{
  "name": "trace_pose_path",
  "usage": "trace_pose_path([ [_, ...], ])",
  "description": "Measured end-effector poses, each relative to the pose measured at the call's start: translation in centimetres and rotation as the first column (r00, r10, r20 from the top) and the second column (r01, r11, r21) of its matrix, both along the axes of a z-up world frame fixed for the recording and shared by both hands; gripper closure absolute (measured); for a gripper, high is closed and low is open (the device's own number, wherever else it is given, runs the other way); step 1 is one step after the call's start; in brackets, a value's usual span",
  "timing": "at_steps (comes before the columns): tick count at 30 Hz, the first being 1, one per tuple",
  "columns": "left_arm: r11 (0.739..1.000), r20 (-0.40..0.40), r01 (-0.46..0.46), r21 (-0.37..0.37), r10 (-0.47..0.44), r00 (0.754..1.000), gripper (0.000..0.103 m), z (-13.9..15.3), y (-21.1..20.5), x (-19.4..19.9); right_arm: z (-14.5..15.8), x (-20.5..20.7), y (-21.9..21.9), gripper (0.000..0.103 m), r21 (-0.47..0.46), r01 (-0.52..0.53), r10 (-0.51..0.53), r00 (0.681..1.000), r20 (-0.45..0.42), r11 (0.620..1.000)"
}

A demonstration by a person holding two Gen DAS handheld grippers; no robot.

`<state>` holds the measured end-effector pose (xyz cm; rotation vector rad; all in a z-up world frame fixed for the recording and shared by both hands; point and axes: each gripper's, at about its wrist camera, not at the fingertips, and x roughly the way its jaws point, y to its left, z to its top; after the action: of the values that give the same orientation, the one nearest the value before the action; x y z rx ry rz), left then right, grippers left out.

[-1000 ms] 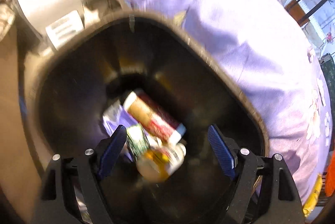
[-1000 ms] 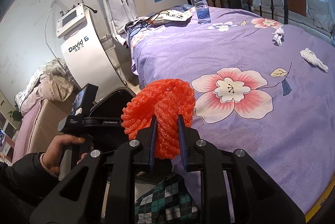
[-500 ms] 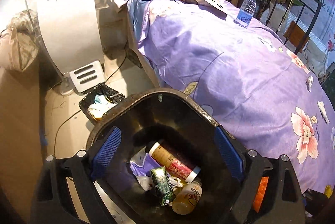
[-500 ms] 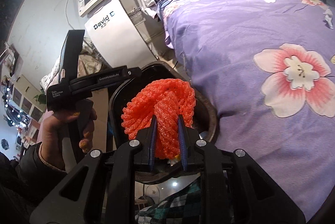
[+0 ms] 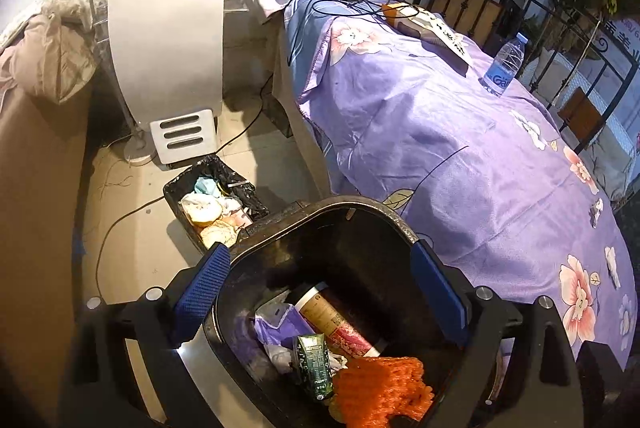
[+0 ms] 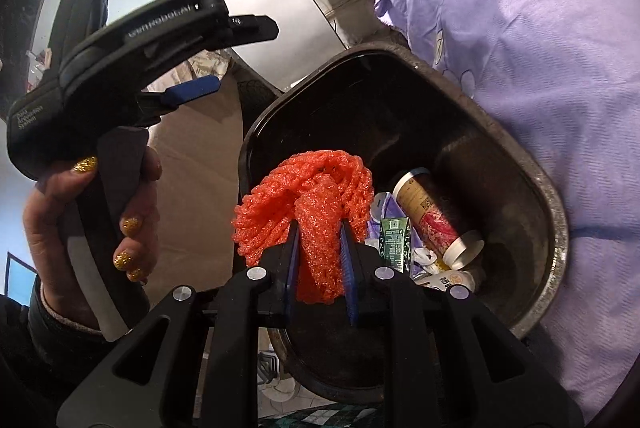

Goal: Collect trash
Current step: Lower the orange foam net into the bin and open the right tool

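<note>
Your right gripper [image 6: 320,264], which a moment ago held the orange foam net [image 6: 308,211] over the purple bedspread [image 6: 520,27], now has it above the open mouth of the black bin [image 6: 556,211], so the drop looks close. Its jaws are nearly closed, pinching the net's twisted tail; the net's long axis runs along the fingers, its looped bulk pointing away from you and down into the bin. Your left gripper [image 5: 320,292] has pulled back and up from the bin; its jaws stand wide apart and hold nothing. At the bin's bottom lie a paper tube [image 6: 432,216] and a green carton [image 6: 394,244]. Crumpled tissues [image 5: 612,268] remain on the bedspread, so I judge more collecting is left.
</note>
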<state>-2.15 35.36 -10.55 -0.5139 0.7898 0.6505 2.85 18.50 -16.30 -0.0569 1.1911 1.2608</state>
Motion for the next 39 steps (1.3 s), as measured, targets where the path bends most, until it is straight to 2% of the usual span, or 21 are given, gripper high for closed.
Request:
trace_pose_path([
  [9,1.000,0.005,-0.006,-0.013,0.006,1.000,0.013,-0.3,0.7,-0.2,-1.7,-0.2,2.8,0.080,-0.063,-0.018,0.020,0.999,0.039,0.998],
  [11,1.000,0.004,-0.005,-0.015,0.005,1.000,0.013,-0.4,0.7,-0.2,-1.8,-0.3,3.1,0.072,-0.075,-0.017,0.021,0.998,0.054,0.997],
  [13,1.000,0.001,-0.005,-0.012,0.005,1.000,0.013,-0.5,0.8,-0.2,-1.8,-0.4,3.1,0.050,-0.064,-0.018,0.021,0.999,0.046,0.998],
  [15,1.000,-0.003,-0.005,-0.017,0.005,1.000,0.013,-0.6,0.8,-0.2,-1.6,-0.6,2.9,0.037,-0.054,-0.012,0.015,0.998,0.062,0.998],
  [28,1.000,0.004,0.011,-0.015,-0.011,1.000,0.013,-0.2,0.6,0.4,0.7,0.0,0.4,0.033,-0.011,0.039,-0.038,0.994,0.103,0.999],
  [39,0.991,0.015,0.132,-0.001,-0.132,0.991,0.012,0.5,-2.5,4.6,3.7,1.9,-4.4,0.033,0.011,0.148,-0.147,0.973,0.180,0.989],
])
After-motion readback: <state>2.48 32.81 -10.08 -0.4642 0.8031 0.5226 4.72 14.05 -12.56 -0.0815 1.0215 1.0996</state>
